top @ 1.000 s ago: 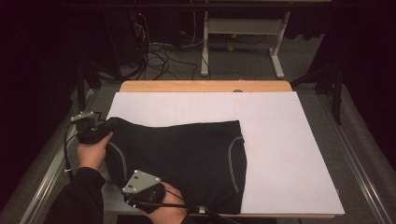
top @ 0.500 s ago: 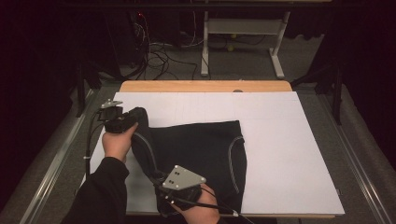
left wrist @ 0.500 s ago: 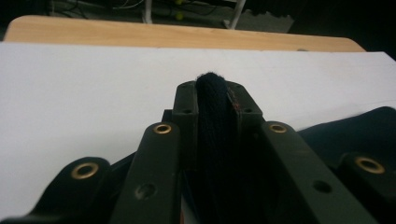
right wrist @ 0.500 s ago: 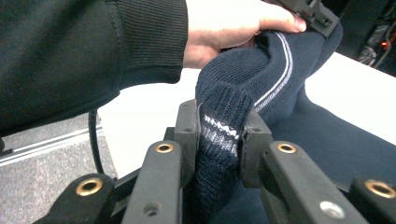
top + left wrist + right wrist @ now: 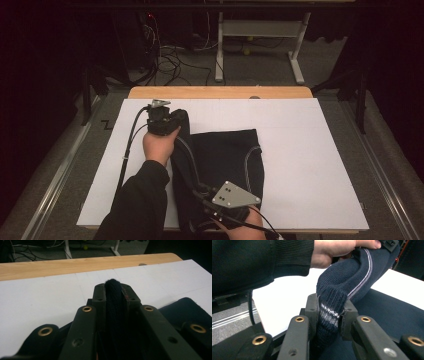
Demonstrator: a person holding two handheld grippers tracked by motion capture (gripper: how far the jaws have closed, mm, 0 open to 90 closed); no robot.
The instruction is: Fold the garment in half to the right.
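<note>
A dark navy knitted garment (image 5: 225,155) with pale stripe trim lies on the white board (image 5: 310,150). Its left side is lifted and folded over toward the right. My left gripper (image 5: 176,116) is at the garment's far left corner, shut on a bunched fold of the knit (image 5: 115,305), which fills the gap between the jaws of the left gripper (image 5: 115,290). My right gripper (image 5: 201,191) is at the near edge, under its grey plate. In the right gripper view this gripper (image 5: 329,307) is shut on the ribbed, striped hem (image 5: 329,312). The left hand (image 5: 332,250) holds the cloth farther off.
The board's right half is bare white. A wooden table edge (image 5: 220,92) runs along the far side. Beyond it stand a desk frame (image 5: 295,55) and cables (image 5: 165,55) on the floor. Metal rails (image 5: 55,175) flank the board.
Both grippers have moved to the right over the board with the garment's left edge in them. The left one also went farther away and up, so the fold has grown.
</note>
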